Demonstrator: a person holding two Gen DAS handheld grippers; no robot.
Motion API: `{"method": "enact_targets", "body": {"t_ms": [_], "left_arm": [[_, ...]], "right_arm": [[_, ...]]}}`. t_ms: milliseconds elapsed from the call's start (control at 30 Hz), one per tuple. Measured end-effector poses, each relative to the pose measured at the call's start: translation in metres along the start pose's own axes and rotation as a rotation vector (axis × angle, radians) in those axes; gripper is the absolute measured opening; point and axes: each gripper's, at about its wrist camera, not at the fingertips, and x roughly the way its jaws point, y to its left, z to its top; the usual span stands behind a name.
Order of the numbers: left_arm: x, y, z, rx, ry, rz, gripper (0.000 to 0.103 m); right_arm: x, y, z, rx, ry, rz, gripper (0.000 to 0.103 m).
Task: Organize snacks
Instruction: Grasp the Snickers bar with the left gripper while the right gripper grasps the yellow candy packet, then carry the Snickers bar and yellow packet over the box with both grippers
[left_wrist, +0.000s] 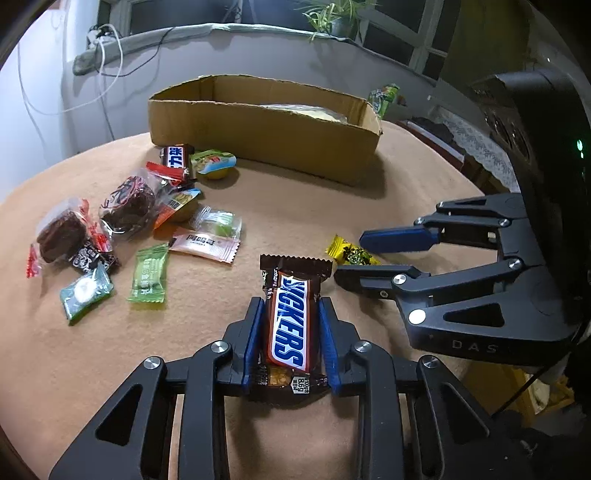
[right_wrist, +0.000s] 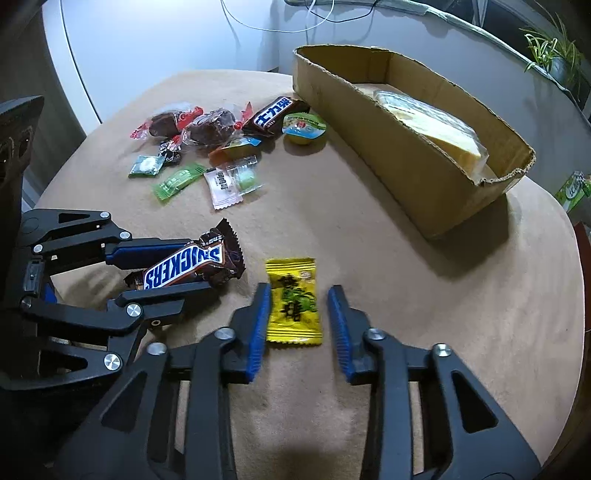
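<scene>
My left gripper is shut on a brown Snickers bar, held just above the tan cloth; it also shows in the right wrist view. My right gripper is open, its blue pads on either side of a yellow candy packet lying on the cloth; the packet also shows in the left wrist view. A cardboard box stands at the back and holds a clear-wrapped yellow cake.
A pile of loose snacks lies on the left: wrapped brownies, a second chocolate bar, a jelly cup, green and pink candies. A green packet sits past the table's right edge. Wall and cables behind.
</scene>
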Motion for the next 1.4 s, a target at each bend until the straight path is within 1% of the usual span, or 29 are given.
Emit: {"method": "enact_targets", "body": {"t_ms": [133,300,400,600,800,900,1033,1200,1400], "left_arm": [[-0.001,0.001,-0.001,-0.003,-0.005,0.000,0.027],[-0.002,0.006,0.002,-0.040,-0.005,-0.016,0.027],[-0.005,0.009,0.004,-0.052,-0.006,-0.023,0.027],[-0.016,0.016,0.016,-0.076,-0.042,-0.031,0.027],[-0.025,0.024,0.039,-0.083,-0.091,-0.026,0.027],[-0.029,0.029,0.057,-0.082,-0.124,-0.020,0.027],[-0.027,0.040,0.082,-0.106,-0.156,-0.022,0.027],[-0.019,0.047,0.111,-0.111,-0.179,-0.015,0.027],[-0.006,0.052,0.138,-0.101,-0.185,0.011,0.027]], "right_arm": [[0.000,0.000,0.000,0.012,-0.003,-0.001,0.026],[-0.007,-0.003,0.000,0.041,-0.020,0.014,0.026],[-0.016,-0.006,0.003,0.051,-0.044,0.011,0.026],[-0.034,-0.013,0.011,0.071,-0.090,0.017,0.026],[-0.051,-0.032,0.027,0.098,-0.140,0.002,0.026],[-0.059,-0.044,0.036,0.110,-0.168,-0.022,0.026],[-0.067,-0.066,0.052,0.141,-0.200,-0.039,0.026],[-0.068,-0.089,0.074,0.161,-0.224,-0.069,0.026],[-0.061,-0.108,0.097,0.175,-0.226,-0.095,0.026]]}}
